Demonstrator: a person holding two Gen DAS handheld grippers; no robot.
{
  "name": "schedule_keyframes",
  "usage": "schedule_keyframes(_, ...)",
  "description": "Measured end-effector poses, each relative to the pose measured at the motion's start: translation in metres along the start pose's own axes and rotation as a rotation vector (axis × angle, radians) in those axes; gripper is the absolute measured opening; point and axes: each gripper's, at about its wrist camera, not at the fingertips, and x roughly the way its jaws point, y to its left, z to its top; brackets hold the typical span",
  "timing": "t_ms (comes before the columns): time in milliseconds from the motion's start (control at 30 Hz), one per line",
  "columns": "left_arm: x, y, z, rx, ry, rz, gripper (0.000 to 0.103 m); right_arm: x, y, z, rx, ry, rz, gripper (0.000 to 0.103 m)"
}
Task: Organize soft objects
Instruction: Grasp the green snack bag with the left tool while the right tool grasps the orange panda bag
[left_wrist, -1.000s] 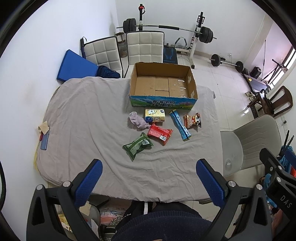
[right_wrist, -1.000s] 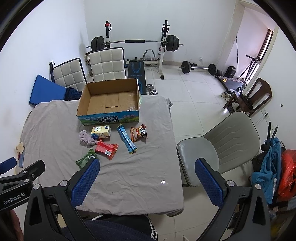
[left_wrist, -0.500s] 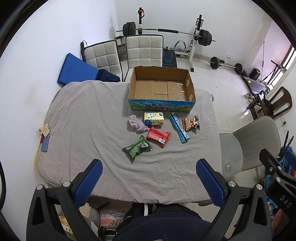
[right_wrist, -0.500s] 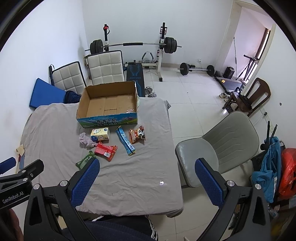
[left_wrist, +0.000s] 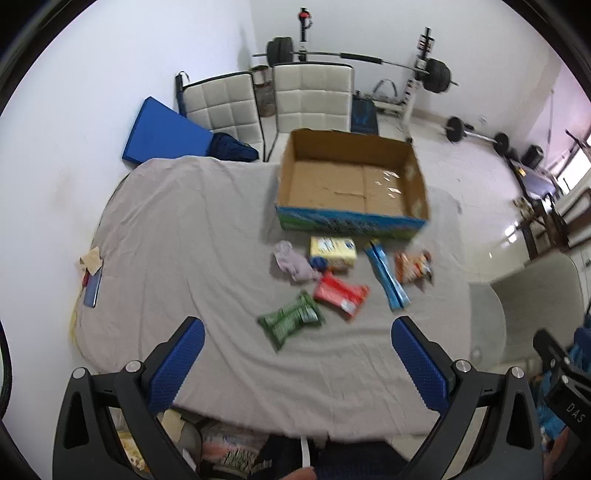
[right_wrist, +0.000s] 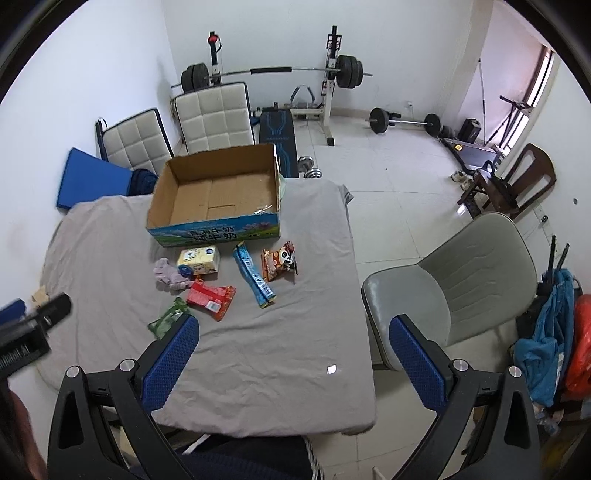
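An open cardboard box (left_wrist: 351, 184) (right_wrist: 218, 195) stands at the far side of a grey-covered table (left_wrist: 184, 240) (right_wrist: 295, 332). In front of it lie a yellow tissue pack (left_wrist: 333, 250) (right_wrist: 199, 259), a lilac cloth (left_wrist: 293, 262) (right_wrist: 168, 273), a red packet (left_wrist: 341, 295) (right_wrist: 211, 297), a green packet (left_wrist: 290, 319) (right_wrist: 168, 318), a blue stick pack (left_wrist: 386, 278) (right_wrist: 254, 275) and an orange snack bag (left_wrist: 413, 266) (right_wrist: 279, 260). My left gripper (left_wrist: 297, 360) and right gripper (right_wrist: 291, 354) both hover open above the table's near edge, holding nothing.
Two white padded chairs (left_wrist: 269, 103) and a blue mat (left_wrist: 162, 136) stand behind the table. A grey chair (right_wrist: 461, 288) sits to the right of it. A barbell rack (right_wrist: 280, 70) and weights fill the back of the room. A phone (left_wrist: 92, 290) lies at the table's left edge.
Both grippers have moved forward and lower towards the table, so the box and packets look larger. The left view is blurred by motion. Nothing on the table has moved.
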Motion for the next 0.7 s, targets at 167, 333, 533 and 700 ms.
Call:
schedule_keyframes(167,0.087,0.01,0.016,-0.021,0.133,0.016,0.103,0.106,-0.003,0.022,-0.013,0.104,0.007,0.103)
schedule_keyframes(333,0.174,0.011,0.018,-0.069,0.272,0.0,0.103,0.217,-0.003,0.041,-0.012,0.208,0.02,0.103)
schedule_keyframes(533,0.248,-0.013,0.022,-0.051,0.362,0.003,0.103,0.312,0.023,0.065,-0.138,0.24,0.04,0.103)
schedule_keyframes(700,0.29,-0.024,0.021,-0.052,0.408,-0.011,0.103,0.38,0.044,0.076,-0.201,0.361,0.058,0.097)
